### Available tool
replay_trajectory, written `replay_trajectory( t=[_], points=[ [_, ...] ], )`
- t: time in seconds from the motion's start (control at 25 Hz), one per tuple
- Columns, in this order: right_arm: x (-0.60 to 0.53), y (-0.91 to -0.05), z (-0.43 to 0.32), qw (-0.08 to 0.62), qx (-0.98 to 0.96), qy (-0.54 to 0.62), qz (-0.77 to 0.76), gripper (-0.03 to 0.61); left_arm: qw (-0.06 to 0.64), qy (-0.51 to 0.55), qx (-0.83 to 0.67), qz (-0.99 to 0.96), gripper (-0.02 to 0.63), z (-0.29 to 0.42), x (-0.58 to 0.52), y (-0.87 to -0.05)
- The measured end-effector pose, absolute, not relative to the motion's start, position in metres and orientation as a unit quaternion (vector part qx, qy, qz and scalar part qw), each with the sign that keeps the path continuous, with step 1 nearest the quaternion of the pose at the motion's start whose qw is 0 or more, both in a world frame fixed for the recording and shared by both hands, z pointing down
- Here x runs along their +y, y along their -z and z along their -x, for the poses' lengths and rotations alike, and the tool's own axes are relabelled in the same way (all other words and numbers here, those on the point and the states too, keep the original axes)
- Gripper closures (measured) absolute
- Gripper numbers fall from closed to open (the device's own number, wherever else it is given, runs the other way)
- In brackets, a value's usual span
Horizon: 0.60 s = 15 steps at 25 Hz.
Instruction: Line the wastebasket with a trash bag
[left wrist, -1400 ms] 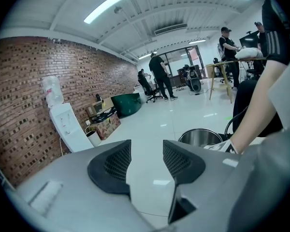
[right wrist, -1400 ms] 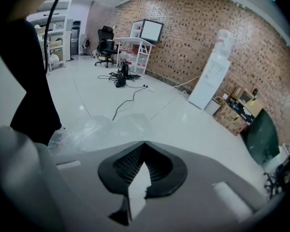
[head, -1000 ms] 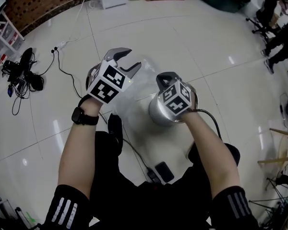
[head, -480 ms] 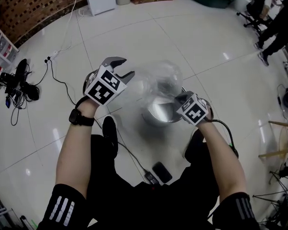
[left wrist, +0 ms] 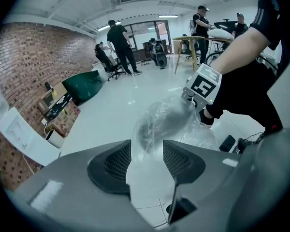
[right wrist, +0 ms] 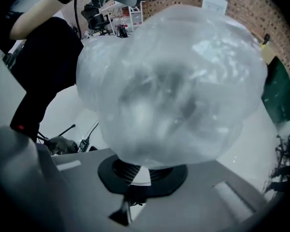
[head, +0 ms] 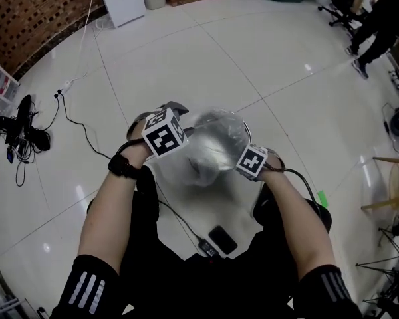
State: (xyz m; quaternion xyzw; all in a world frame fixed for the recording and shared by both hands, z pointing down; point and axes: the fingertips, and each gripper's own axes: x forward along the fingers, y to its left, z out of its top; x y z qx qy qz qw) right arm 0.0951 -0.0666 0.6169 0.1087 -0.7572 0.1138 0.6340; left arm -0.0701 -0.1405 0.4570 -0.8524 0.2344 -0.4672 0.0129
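Now mid-lining: my right tongs [right wrist: 142,170] pinch the clear ballooned plastic trash bag [right wrist: 169,81] over the round silver metal wastebasket [head: 219,128], left tongs [left wrist: 146,161] spread beside the film; next, I reckon, grip and stretch its mouth.

You wear a black short-sleeved top with white-striped sleeves [head: 86,290] and a black wristwatch [head: 123,167]. Your grey left gripper [left wrist: 146,153] and grey right gripper [right wrist: 135,170] carry black ribbed pads [left wrist: 117,162] and black-and-white marker cubes [head: 164,132].

Far: floor [head: 253,58] bare, free passage.
Right: floor open too.
Middle: puffed bag [head: 216,138] blocks the way.
Left: cable [head: 80,128] trails across.
Near: phone [head: 223,239] lying.
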Motion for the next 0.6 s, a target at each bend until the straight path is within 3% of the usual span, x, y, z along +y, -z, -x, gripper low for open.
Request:
replay_trajectory(
  t=[0.2,0.32,0.6],
  points=[
    [-0.073,-0.613,-0.107,0.636,-0.757,-0.107,-0.109,0.566,0.012,0.475,0.204,0.856,0.413,0.038,-0.143,-0.469],
    [-0.077,-0.601,-0.109,0.618,-0.773,-0.093,-0.109,0.477,0.003,0.478,0.193,0.857,0.413,0.027,-0.142,-0.478],
    [-0.072,-0.567,-0.126,0.591,-0.796,-0.097,-0.088,0.439,-0.011,0.499,0.167,0.85,0.413,0.0,-0.145,-0.511]
  ],
)
